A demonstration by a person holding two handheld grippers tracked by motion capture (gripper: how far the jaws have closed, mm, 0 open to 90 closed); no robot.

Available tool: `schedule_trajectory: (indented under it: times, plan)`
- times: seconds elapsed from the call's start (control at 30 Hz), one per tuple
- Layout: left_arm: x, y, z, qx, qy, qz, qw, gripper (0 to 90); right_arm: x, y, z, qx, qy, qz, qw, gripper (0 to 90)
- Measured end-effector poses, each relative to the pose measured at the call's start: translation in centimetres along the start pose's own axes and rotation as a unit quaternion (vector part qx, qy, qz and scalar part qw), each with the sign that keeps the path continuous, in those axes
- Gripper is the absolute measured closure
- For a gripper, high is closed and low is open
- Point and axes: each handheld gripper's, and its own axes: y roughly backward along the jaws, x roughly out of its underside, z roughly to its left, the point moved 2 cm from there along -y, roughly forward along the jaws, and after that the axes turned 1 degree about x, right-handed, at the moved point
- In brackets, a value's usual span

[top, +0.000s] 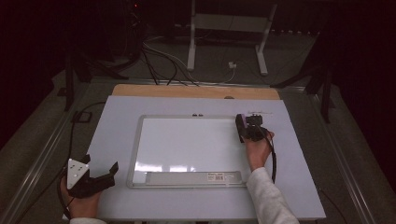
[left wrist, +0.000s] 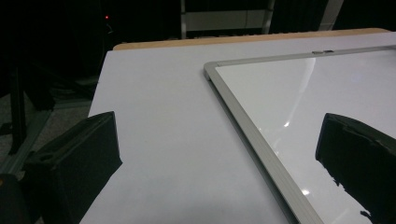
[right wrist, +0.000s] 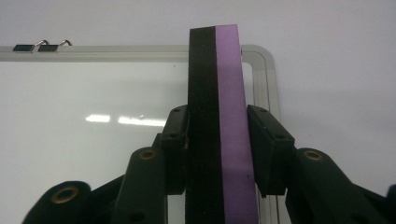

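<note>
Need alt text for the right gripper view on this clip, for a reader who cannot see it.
The right gripper clamps a black-and-purple eraser upright between its two black jaws, over the right edge of a whiteboard. Two small clips sit on the board's far frame, and the board lies on a pale table.

You are working in what looks like a lab or recording room: beyond the far edge of your white-topped counter (top: pixel 116 140), loose cables (top: pixel 163 65) trail over a grey carpeted floor (top: pixel 289 60). A white metal stand (top: pixel 229 23) rises there against dark surroundings. Black tripod-like legs (top: pixel 74 70) flank the counter's far corners.
</note>
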Motion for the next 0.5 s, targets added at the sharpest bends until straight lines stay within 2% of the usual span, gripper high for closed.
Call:
schedule_trajectory:
  times: [0.1, 0.23, 0.33, 0.43, 0.5]
  plan:
    - [0.0, 0.0, 0.0, 0.0, 0.001, -0.002, 1.0, 0.6, 0.0, 0.1, -0.1, -0.013, -0.002, 0.002, 0.9999, 54.2]
    - [0.0, 0.0, 0.0, 0.0, 0.0, -0.001, 1.0, 0.6, -0.2, 0.7, 0.1, -0.011, 0.012, -0.013, 0.9998, 32.6]
    - [0.0, 0.1, 0.0, 0.0, 0.0, -0.002, 1.0, 0.6, -0.5, 1.3, 0.1, -0.02, 0.015, -0.032, 0.9992, 20.6]
    - [0.0, 0.1, 0.0, 0.0, 0.002, -0.002, 1.0, 0.6, -0.7, 2.0, 0.0, -0.023, 0.033, -0.046, 0.9981, 15.2]
    - [0.0, 0.1, 0.0, 0.0, 0.001, -0.002, 1.0, 0.6, -0.7, 2.7, 0.0, -0.035, 0.041, -0.053, 0.9971, 13.2]
